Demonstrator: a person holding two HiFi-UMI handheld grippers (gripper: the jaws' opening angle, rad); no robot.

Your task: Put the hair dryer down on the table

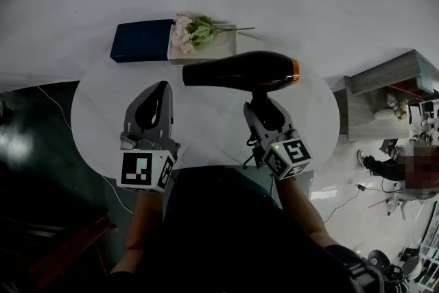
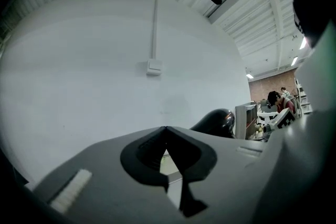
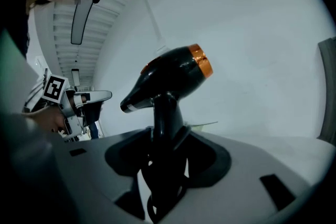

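Note:
A black hair dryer (image 1: 240,71) with an orange ring at its back end hangs level above the round white table (image 1: 212,123), nozzle pointing left. My right gripper (image 1: 261,103) is shut on its handle from below. In the right gripper view the handle stands upright between the jaws of that gripper (image 3: 167,131), with the dryer's body (image 3: 168,78) above. My left gripper (image 1: 162,86) hovers over the table's left part, jaws tip to tip and empty. In the left gripper view its closed tips (image 2: 166,128) point at the wall, and the dryer's nozzle (image 2: 216,121) shows to their right.
At the table's far side lie a dark blue box (image 1: 142,40) and a white box (image 1: 204,51) with pale flowers (image 1: 191,29) on it. A grey shelf unit (image 1: 384,96) stands right of the table, with a person (image 1: 384,165) beyond.

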